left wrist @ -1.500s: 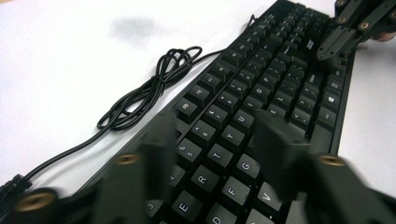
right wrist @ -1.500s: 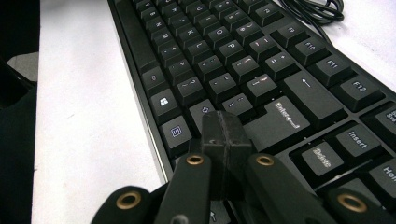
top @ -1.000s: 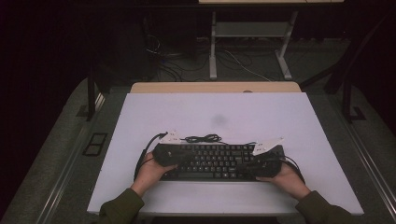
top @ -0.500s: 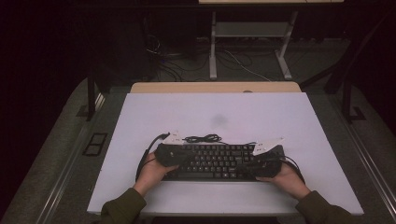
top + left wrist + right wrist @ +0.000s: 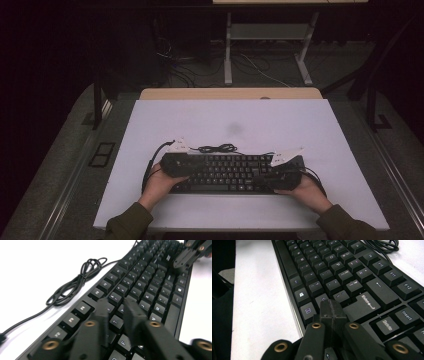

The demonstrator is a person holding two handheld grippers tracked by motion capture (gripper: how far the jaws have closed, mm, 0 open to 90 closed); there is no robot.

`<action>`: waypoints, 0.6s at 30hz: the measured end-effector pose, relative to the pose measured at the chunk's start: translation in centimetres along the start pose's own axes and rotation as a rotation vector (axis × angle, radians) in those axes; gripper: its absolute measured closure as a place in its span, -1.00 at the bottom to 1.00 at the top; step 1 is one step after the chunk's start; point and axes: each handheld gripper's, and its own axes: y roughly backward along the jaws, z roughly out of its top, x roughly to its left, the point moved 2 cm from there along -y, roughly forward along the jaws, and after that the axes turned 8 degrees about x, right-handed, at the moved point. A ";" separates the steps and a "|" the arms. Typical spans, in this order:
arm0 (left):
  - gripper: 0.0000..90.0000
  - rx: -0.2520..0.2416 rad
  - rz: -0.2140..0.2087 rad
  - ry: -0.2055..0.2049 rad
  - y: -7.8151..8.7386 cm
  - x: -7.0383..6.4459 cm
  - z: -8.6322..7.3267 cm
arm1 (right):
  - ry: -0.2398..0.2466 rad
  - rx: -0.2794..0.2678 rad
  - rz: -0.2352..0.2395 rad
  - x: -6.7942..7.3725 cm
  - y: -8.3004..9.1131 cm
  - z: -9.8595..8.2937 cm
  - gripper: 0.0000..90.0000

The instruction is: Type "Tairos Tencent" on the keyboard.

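**Two tools poised over a black keyboard**

A black keyboard (image 5: 232, 172) lies flat on the white desk (image 5: 230, 125), toward the 6 o'clock edge of the desk in the high view, its long side running from 9 o'clock to 3 o'clock. Its bundled black cord (image 5: 217, 148) rests on the desk just beyond the keyboard's far edge, at about 12 o'clock from the left-hand keys.

The left tool (image 5: 172, 162) sits over the keyboard's 9 o'clock end, held in the person's left hand (image 5: 159, 184). In the left gripper view its two black jaws stand a little apart, with a narrow gap between them and nothing held, the tips (image 5: 118, 307) just above the letter rows; whether they touch the keys I cannot tell. The cord (image 5: 72, 286) lies at 10 o'clock from those tips.

The right tool (image 5: 285, 170) sits over the 3 o'clock end, held in the right hand (image 5: 307, 190). In the right gripper view its jaws are pressed together, gripping nothing, the tips (image 5: 330, 308) over the keys just beside the Enter key (image 5: 367, 305), which lies at 3 o'clock from them.
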 end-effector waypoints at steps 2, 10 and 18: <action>0.21 -0.006 0.008 0.011 0.4 0.2 -0.2 | 0.002 0.000 -0.003 0.0 0.0 0.0 0.98; -0.56 -0.029 0.037 0.017 1.4 0.4 -0.9 | 0.006 0.001 -0.004 0.0 0.0 0.0 0.98; -0.81 -0.016 0.044 0.026 1.5 0.5 -1.3 | 0.006 -0.003 -0.002 0.0 0.1 0.2 0.98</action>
